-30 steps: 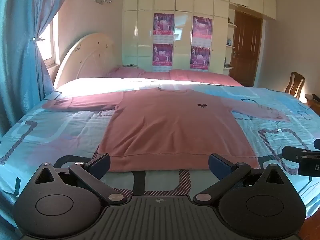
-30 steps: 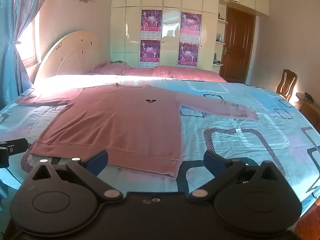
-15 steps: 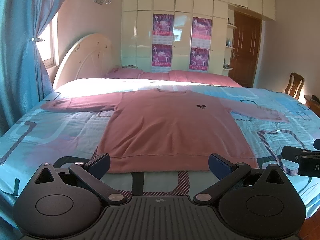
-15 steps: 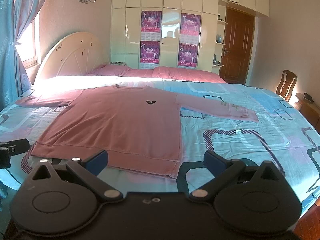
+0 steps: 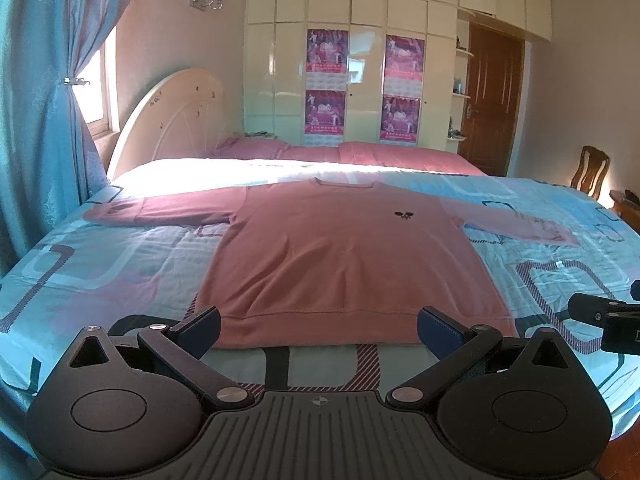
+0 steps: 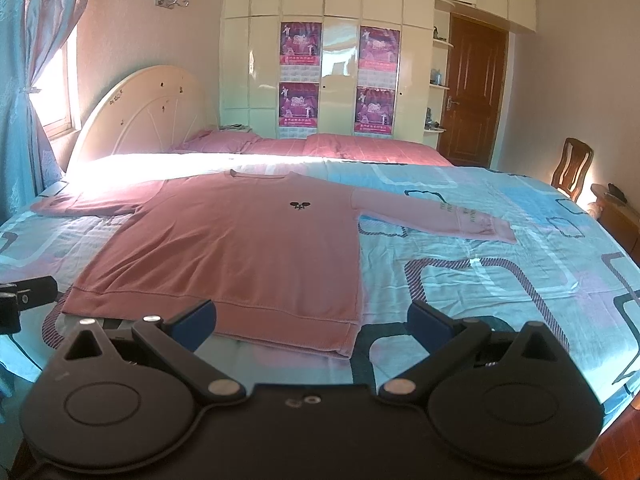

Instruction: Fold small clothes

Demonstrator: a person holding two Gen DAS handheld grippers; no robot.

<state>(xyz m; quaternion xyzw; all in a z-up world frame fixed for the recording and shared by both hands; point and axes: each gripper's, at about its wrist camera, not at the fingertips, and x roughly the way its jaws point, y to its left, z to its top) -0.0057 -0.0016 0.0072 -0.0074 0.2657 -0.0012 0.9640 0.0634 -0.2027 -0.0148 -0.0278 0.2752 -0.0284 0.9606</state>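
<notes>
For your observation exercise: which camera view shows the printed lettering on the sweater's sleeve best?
The right wrist view: the lettering sits nearer on the outstretched sleeve, though too small to read. The left wrist view shows that sleeve only at a shallow angle, its print faint.

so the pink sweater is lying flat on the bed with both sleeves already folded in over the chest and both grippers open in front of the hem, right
Not quite. The pink sweater does lie flat on the bed, but both sleeves are spread out to the sides, not folded over the chest; both wrist views show this. The left gripper and right gripper are open, short of the hem.

Sweater lies flat on bed, pillows behind it, chair right.
</notes>
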